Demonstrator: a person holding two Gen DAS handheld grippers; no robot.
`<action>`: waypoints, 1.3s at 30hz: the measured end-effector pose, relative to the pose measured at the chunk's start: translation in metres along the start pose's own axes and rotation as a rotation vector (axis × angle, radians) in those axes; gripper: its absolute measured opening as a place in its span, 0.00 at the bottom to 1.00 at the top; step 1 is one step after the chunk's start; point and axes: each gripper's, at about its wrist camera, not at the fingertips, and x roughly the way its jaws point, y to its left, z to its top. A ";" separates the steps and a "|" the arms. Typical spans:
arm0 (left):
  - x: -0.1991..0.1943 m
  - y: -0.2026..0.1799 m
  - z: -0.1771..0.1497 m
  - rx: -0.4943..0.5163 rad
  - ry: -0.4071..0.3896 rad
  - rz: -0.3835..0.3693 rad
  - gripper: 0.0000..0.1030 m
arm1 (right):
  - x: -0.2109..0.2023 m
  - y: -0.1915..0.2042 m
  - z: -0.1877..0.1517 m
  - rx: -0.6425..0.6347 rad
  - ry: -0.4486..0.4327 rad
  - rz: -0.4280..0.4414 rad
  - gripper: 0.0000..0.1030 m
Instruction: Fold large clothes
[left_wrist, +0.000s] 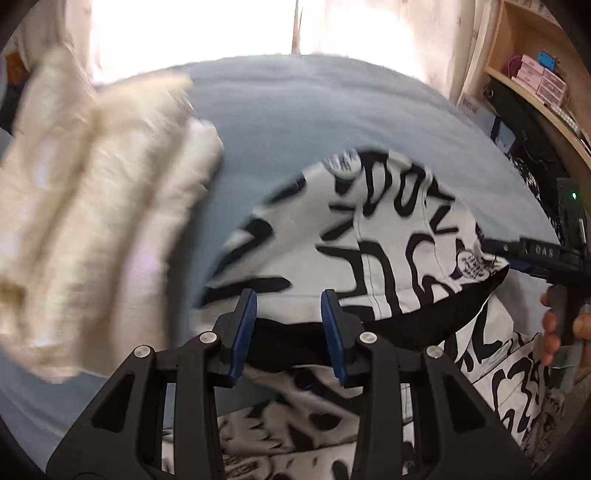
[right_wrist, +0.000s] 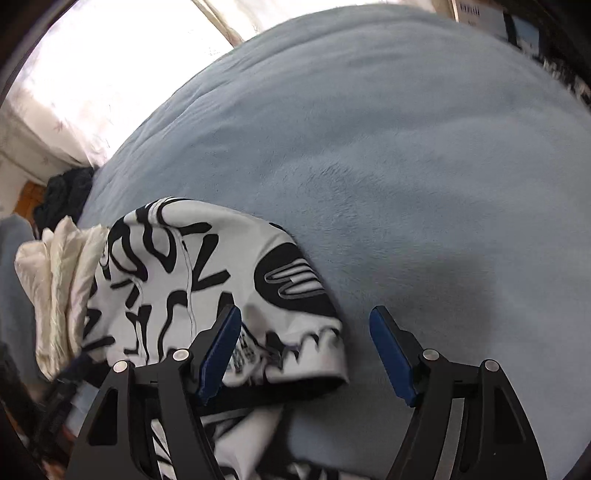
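In the left wrist view, the left gripper (left_wrist: 289, 306) hovers low over the black-and-white printed garment (left_wrist: 369, 236), its blue ribbed fingers (left_wrist: 246, 325) partly open with a dark band of the cloth lying between them; whether they touch it I cannot tell, and nothing looks pinched. The garment lies on the bed (left_wrist: 314, 110), partly folded, a flap doubled back to show a black lining. A cream quilted garment (left_wrist: 92, 206), puffy and channel-stitched, lies just to the left, blurred. At the right edge the right gripper (left_wrist: 517, 251) reaches in to the flap's corner, a hand (left_wrist: 561, 325) on its handle. In the right wrist view, the right gripper (right_wrist: 306, 350) stands wide open, one finger over the rounded folded edge, the other over bare bed (right_wrist: 406, 147), holding nothing. The bed's blue cover is soft and napped; the print fabric looks smooth and slippery. The likely risk: the slick doubled flap slides open or bunches if the fingers close on only one layer, and the left one could snag the cream garment close by.
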 end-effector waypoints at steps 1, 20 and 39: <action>0.011 0.000 -0.002 -0.005 0.021 0.005 0.32 | 0.005 0.001 0.002 0.005 0.002 0.008 0.71; 0.032 0.021 -0.040 -0.091 0.072 0.010 0.32 | -0.059 0.065 -0.038 -0.330 -0.269 0.147 0.07; -0.142 0.074 -0.198 -0.075 0.077 -0.217 0.32 | -0.183 0.042 -0.342 -0.938 -0.382 -0.099 0.06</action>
